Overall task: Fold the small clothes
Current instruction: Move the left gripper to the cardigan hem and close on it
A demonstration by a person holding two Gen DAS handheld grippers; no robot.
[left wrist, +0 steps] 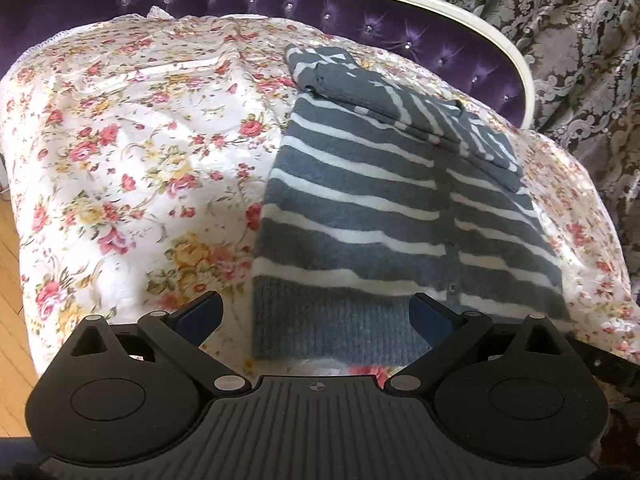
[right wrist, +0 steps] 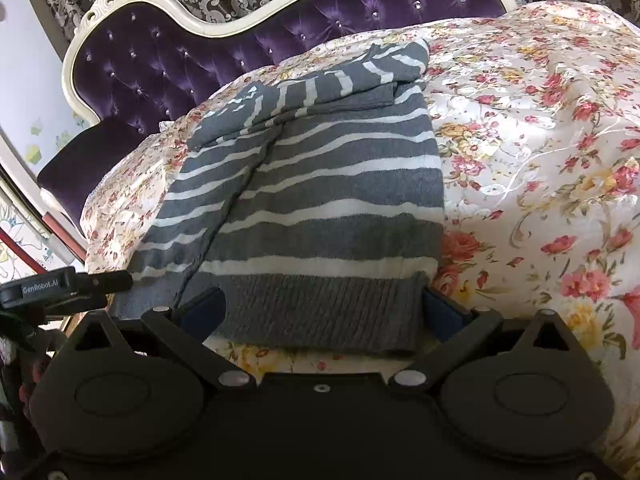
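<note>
A grey cardigan with white stripes (left wrist: pixel 360 208) lies flat on the floral bedspread (left wrist: pixel 132 152), its sleeves folded across its upper part. My left gripper (left wrist: pixel 316 316) is open at the ribbed hem (left wrist: pixel 332 328), with the hem's left corner between the fingers. In the right wrist view the same cardigan (right wrist: pixel 320 184) fills the middle. My right gripper (right wrist: pixel 322 312) is open too, its fingers spanning the hem's right corner (right wrist: pixel 400 336). The left gripper (right wrist: pixel 60 288) shows at the left edge of that view, beside the hem.
A purple tufted headboard (left wrist: pixel 360 16) with a cream frame curves behind the bed, also seen in the right wrist view (right wrist: pixel 168 64). Patterned curtains (left wrist: pixel 580 40) hang beyond it. Wooden floor (left wrist: pixel 12 280) lies off the bed's left edge. Bedspread stretches wide to the cardigan's right (right wrist: pixel 540 160).
</note>
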